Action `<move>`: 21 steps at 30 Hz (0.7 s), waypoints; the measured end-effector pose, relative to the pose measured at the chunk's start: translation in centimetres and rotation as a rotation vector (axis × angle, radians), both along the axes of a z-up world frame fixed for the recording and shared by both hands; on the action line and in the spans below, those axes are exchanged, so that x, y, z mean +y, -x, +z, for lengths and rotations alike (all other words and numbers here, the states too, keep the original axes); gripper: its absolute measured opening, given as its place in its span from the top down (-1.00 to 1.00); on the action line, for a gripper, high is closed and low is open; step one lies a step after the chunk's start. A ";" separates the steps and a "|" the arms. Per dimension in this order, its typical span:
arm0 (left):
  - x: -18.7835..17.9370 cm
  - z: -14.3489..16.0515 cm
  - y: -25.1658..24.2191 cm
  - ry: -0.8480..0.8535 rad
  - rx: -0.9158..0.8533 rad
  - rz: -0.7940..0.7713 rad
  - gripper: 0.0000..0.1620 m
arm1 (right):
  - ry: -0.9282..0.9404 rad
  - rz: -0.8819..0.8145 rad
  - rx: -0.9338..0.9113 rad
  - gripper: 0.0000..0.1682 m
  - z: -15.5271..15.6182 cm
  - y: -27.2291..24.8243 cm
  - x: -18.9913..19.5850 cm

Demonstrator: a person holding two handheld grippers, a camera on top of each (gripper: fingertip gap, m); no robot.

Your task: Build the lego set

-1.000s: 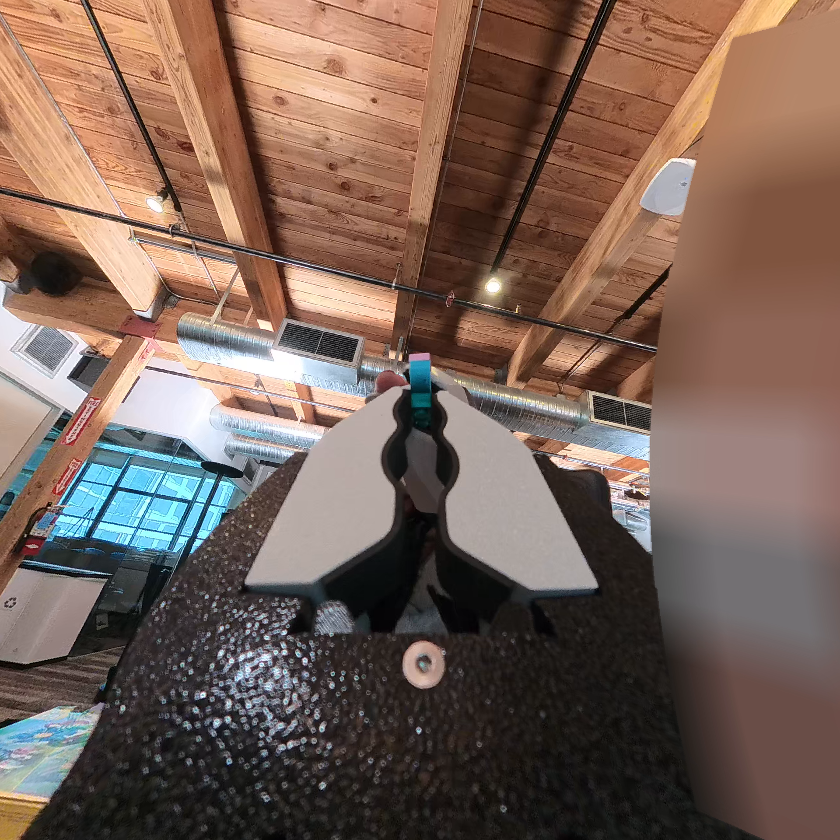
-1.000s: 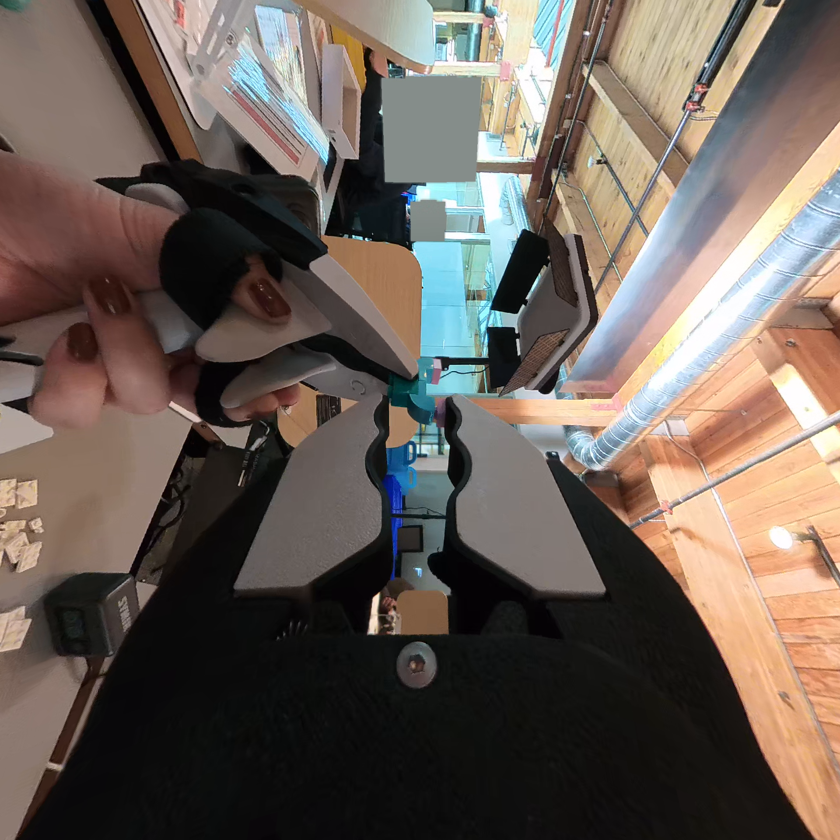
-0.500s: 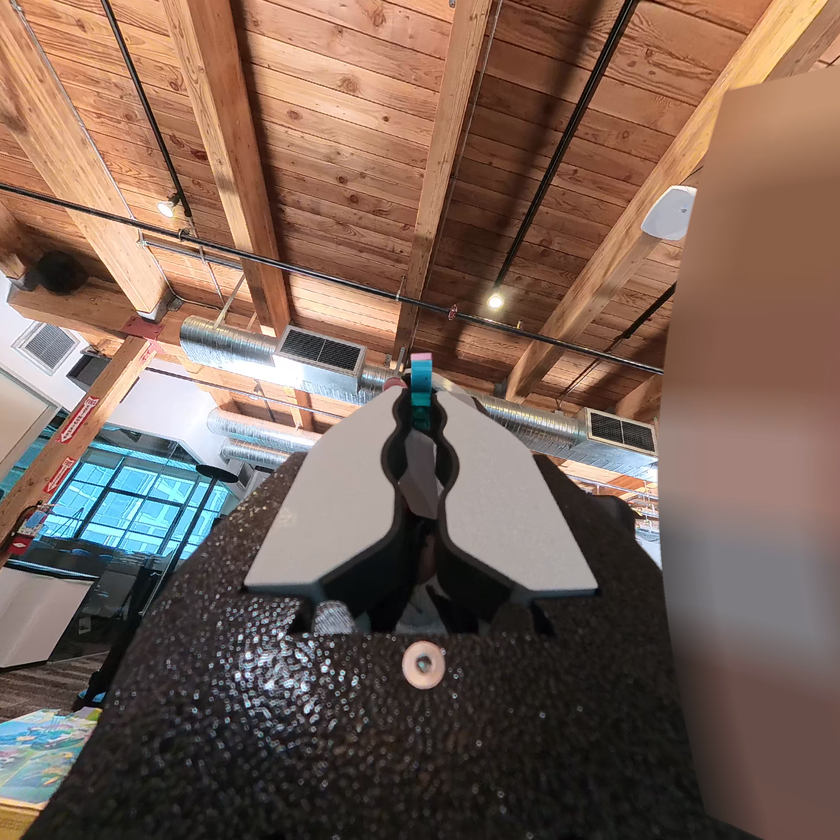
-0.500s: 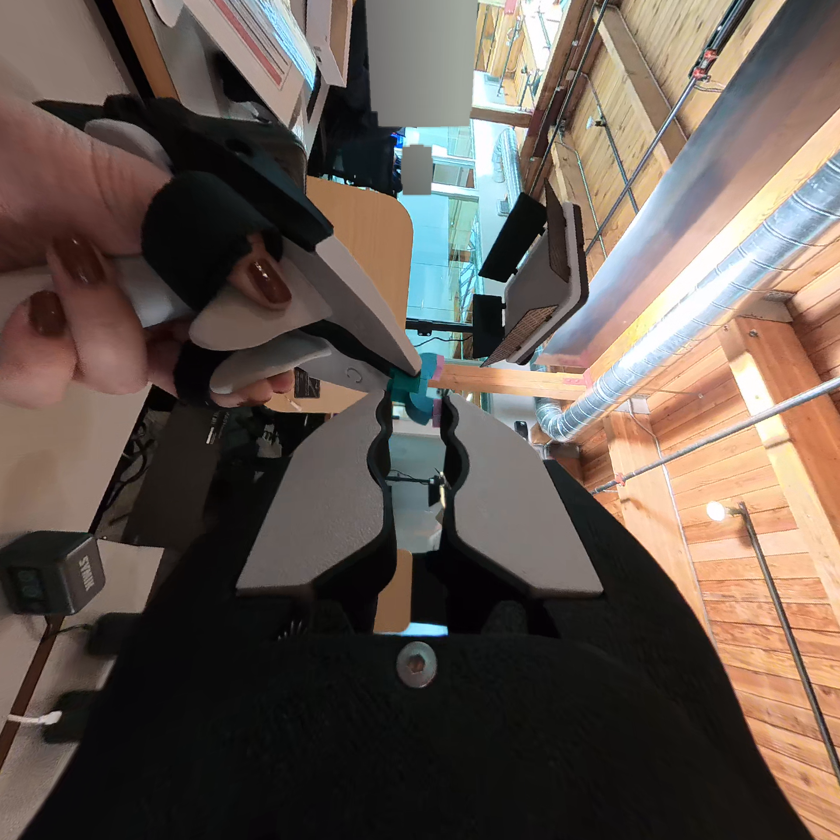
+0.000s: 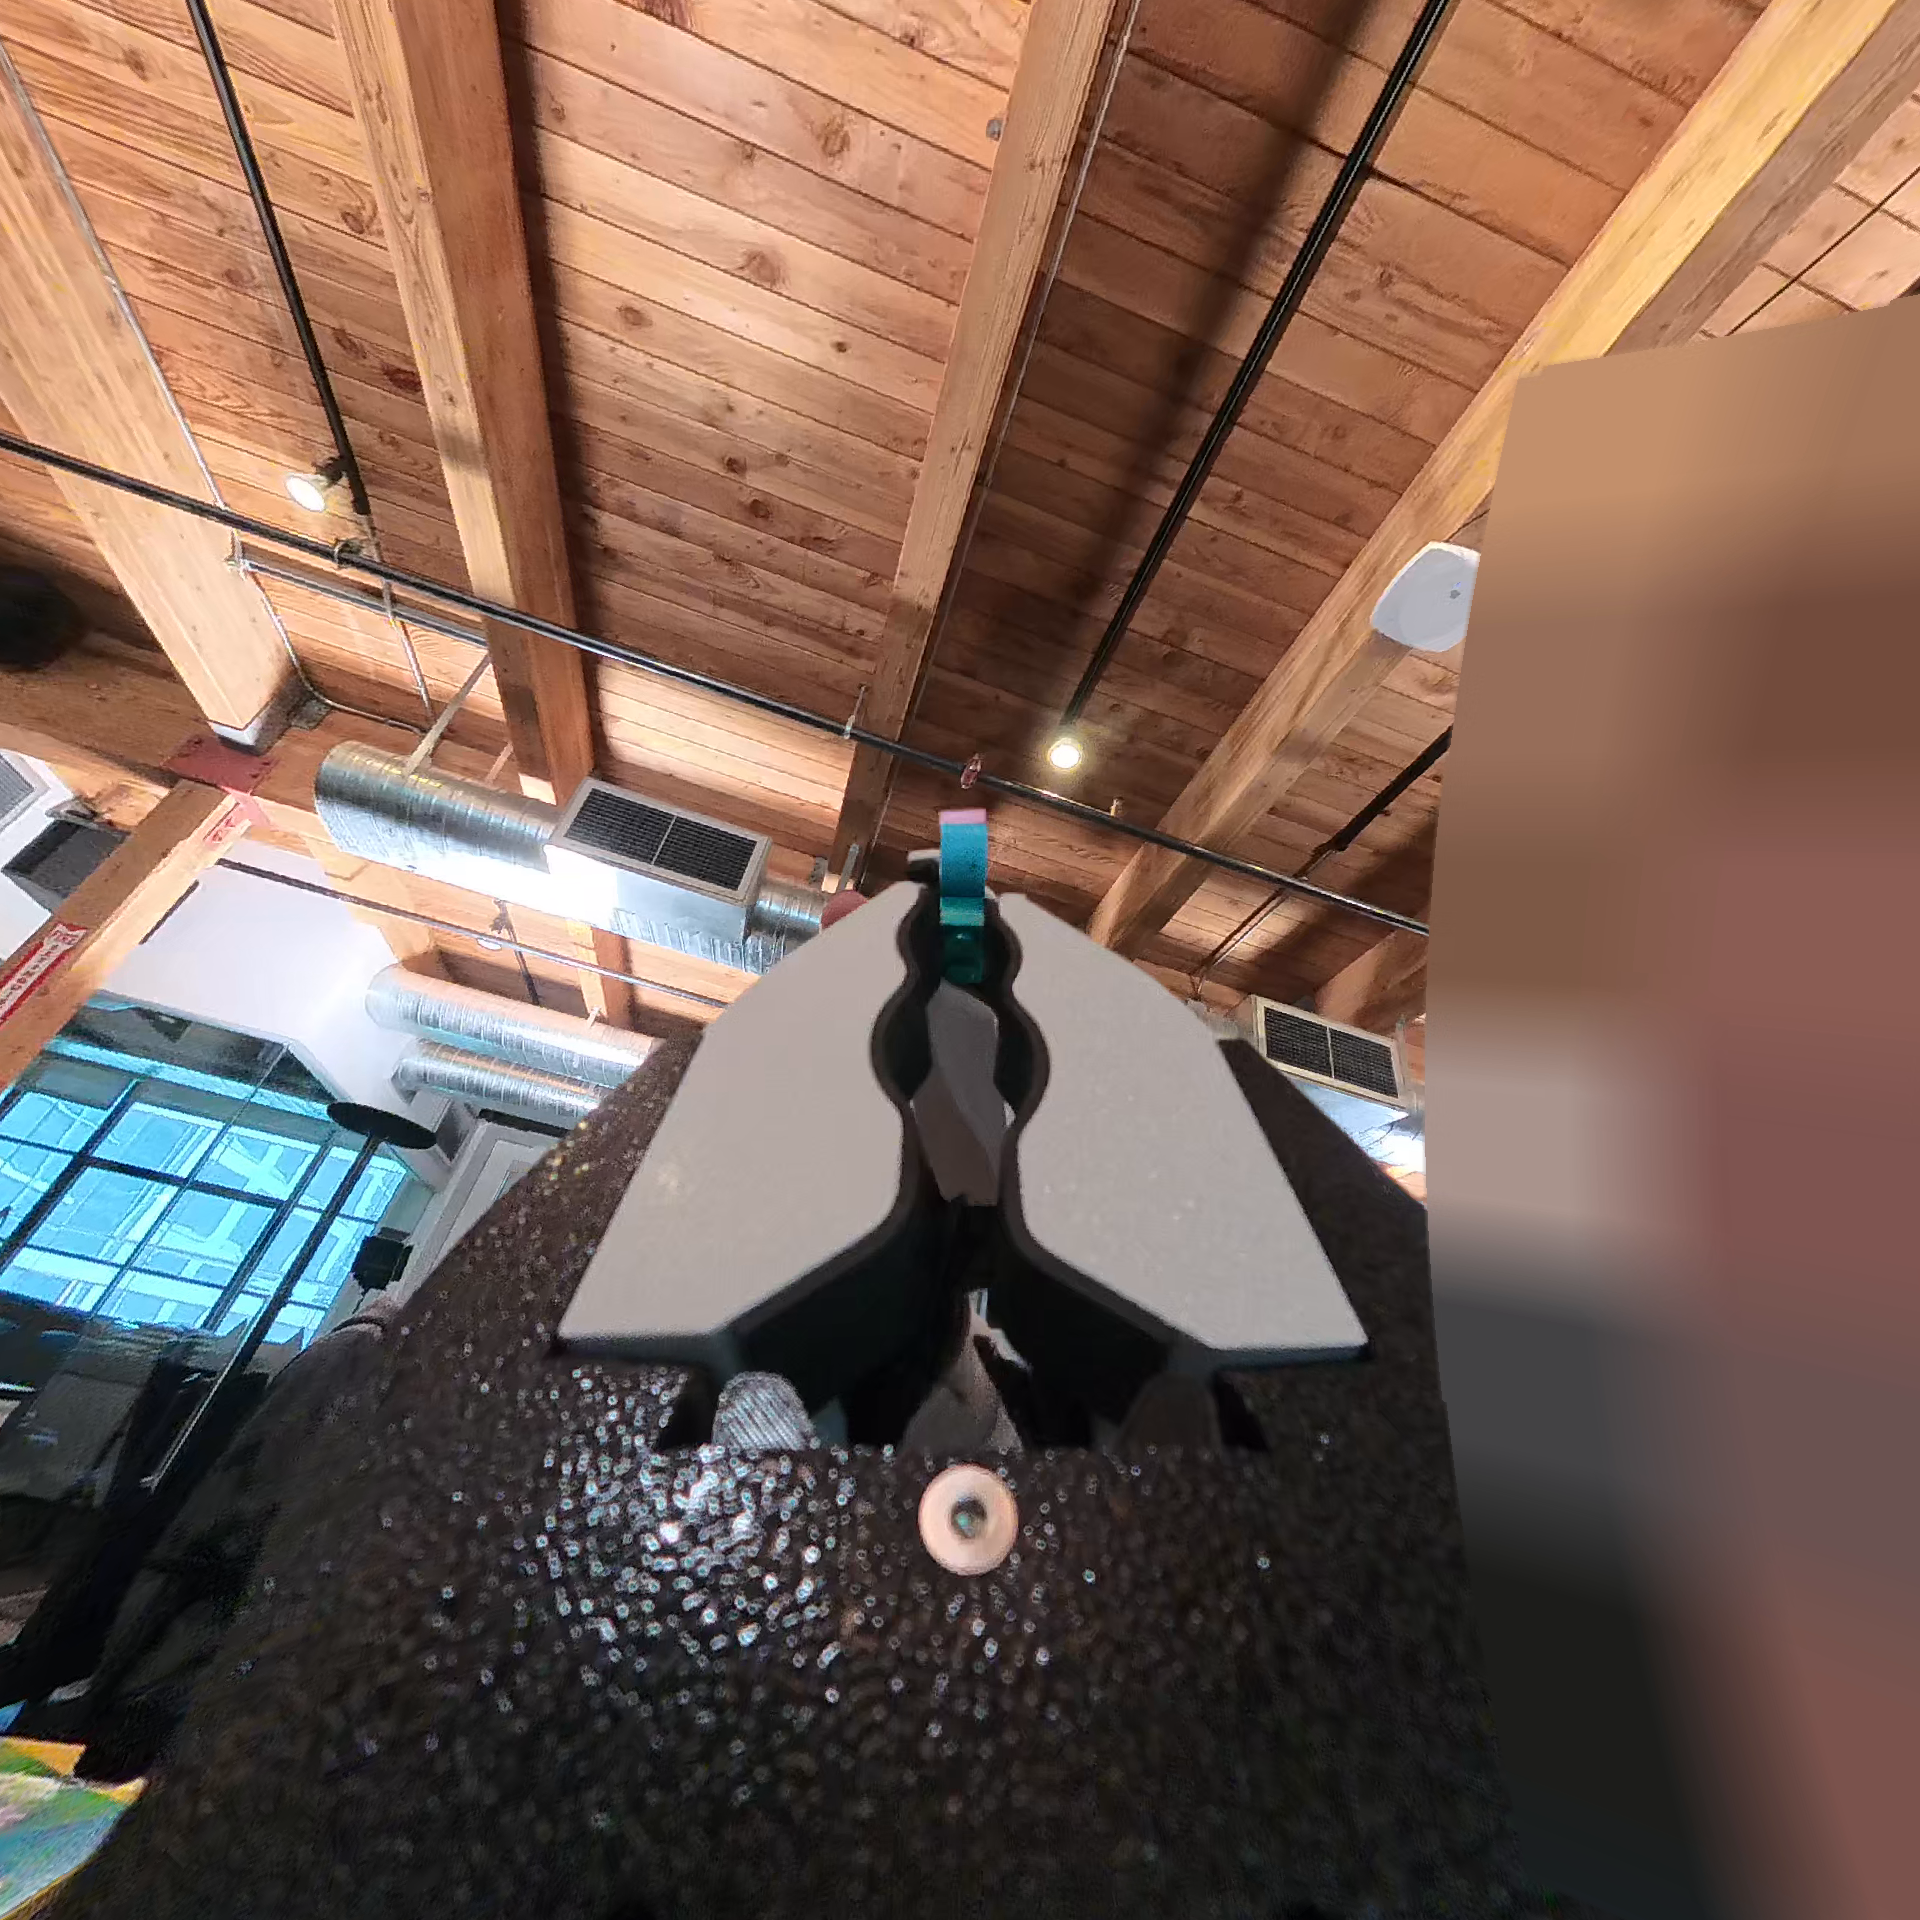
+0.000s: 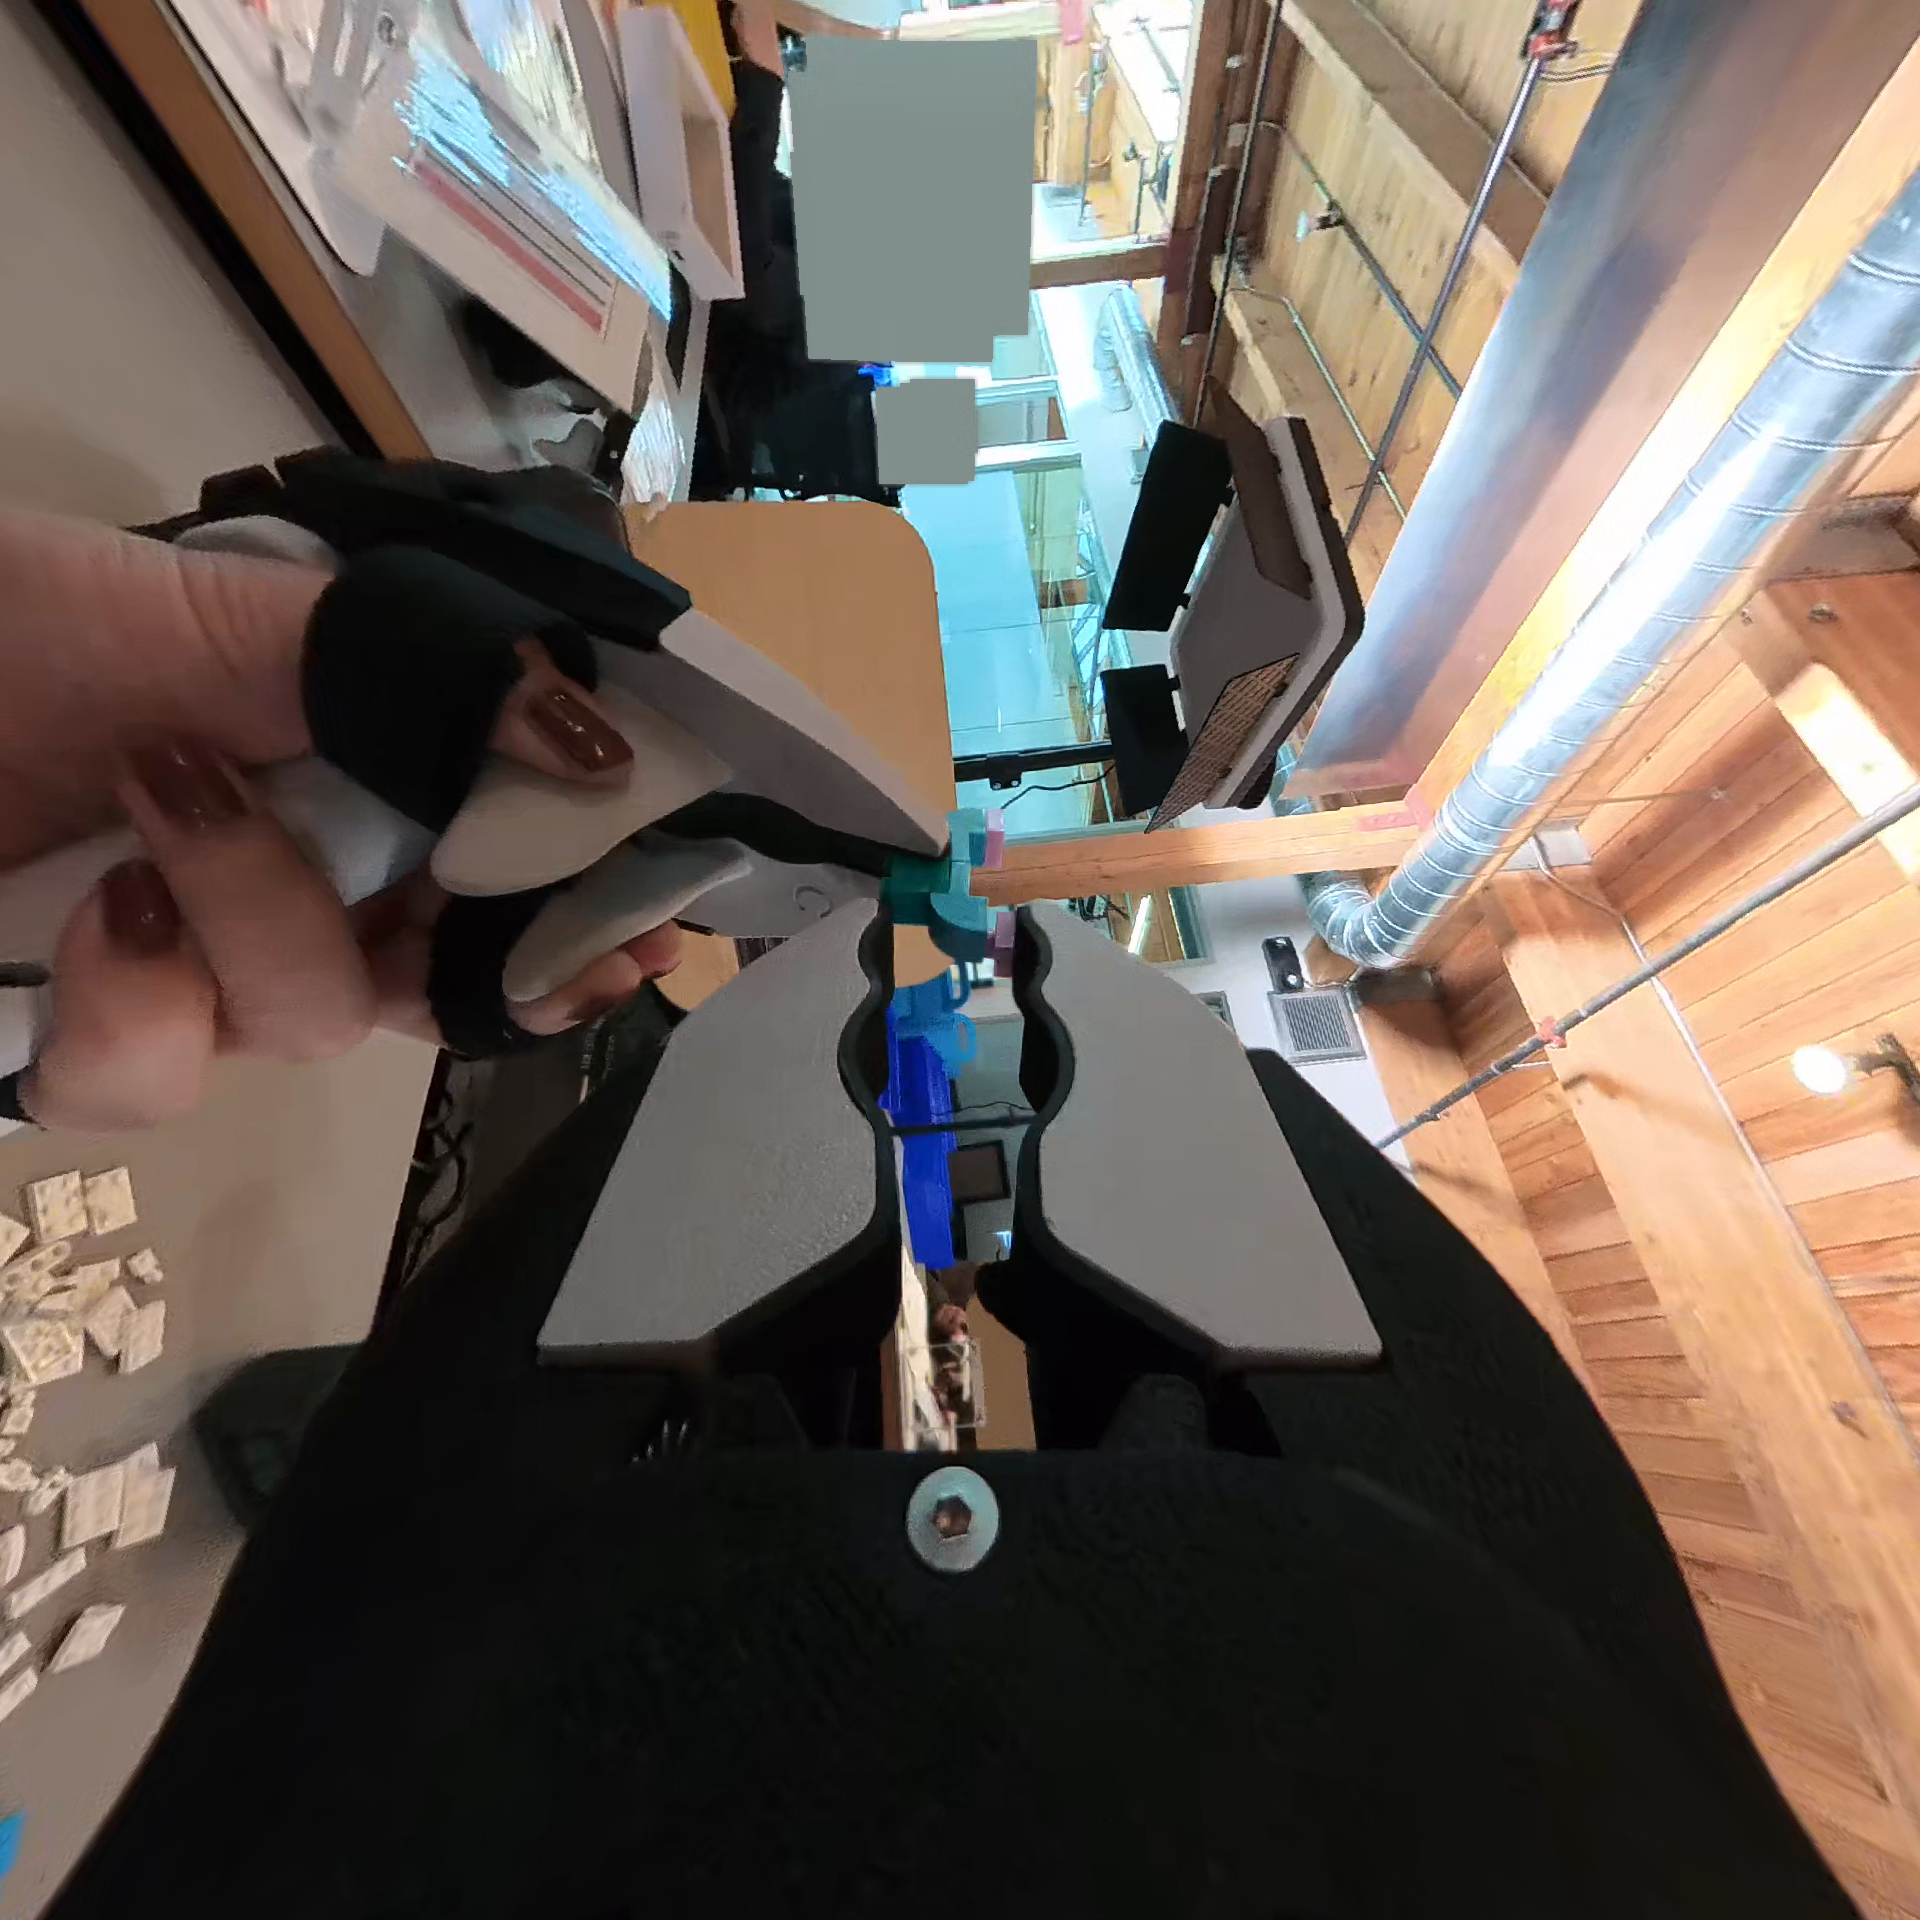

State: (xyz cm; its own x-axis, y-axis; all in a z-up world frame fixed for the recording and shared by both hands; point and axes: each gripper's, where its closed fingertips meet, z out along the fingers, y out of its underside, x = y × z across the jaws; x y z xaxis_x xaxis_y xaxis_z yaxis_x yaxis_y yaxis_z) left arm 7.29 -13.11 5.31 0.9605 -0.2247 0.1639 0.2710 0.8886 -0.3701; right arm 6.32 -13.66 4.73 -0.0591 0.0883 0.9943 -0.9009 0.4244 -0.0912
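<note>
In the left wrist view my left gripper points up at the wooden ceiling and is shut on a small teal lego assembly with a pink piece on top. In the right wrist view the same left gripper, held by a hand, comes in from the left and pinches the teal and pink assembly. My right gripper has its tips on either side of the assembly's near end. The teal and pink pieces fill the gap between the tips.
Several small white lego pieces lie on the pale table at lower left. Papers and a white box sit farther back. A colourful printed sheet corner shows at lower left of the left wrist view. Left and right tips are no more than a few centimetres apart.
Both grippers have turned together with the assembly held between them. The right wrist view has swung, so the white pieces on the table show again. The grips have not changed.
</note>
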 end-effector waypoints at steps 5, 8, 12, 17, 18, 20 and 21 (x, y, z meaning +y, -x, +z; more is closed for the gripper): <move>-0.3 -0.1 0.2 -0.024 -0.014 -0.016 0.91 | 0.028 -0.028 0.079 0.76 0.0 0.1 -0.2; -0.4 -0.2 0.4 -0.038 -0.024 -0.018 0.91 | 0.028 -0.066 0.185 0.76 -0.1 0.2 -0.3; -0.4 -0.3 0.7 -0.032 -0.044 -0.017 0.91 | 0.024 -0.089 0.192 0.77 -0.2 0.5 -0.2; 0.4 -0.4 1.3 0.088 -0.061 -0.012 0.90 | 0.002 -0.058 0.066 0.77 -0.3 1.0 0.4; 0.5 -0.4 1.4 0.109 -0.060 -0.008 0.87 | -0.003 -0.048 0.048 0.77 -0.3 0.9 0.5; 0.6 -0.4 1.4 0.156 -0.044 -0.007 0.81 | -0.014 -0.032 0.014 0.77 -0.3 0.7 0.7; 0.8 -0.5 1.4 0.188 -0.035 -0.006 0.77 | -0.021 -0.024 0.006 0.77 -0.3 0.6 0.8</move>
State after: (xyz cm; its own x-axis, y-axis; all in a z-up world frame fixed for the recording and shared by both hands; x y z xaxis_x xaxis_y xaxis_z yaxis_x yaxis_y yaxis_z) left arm 5.91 -12.33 4.83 0.9523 -0.1925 0.2369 0.2916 0.8032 -0.5194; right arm 5.71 -12.91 4.44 -0.0513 0.0687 0.9963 -0.8909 0.4477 -0.0767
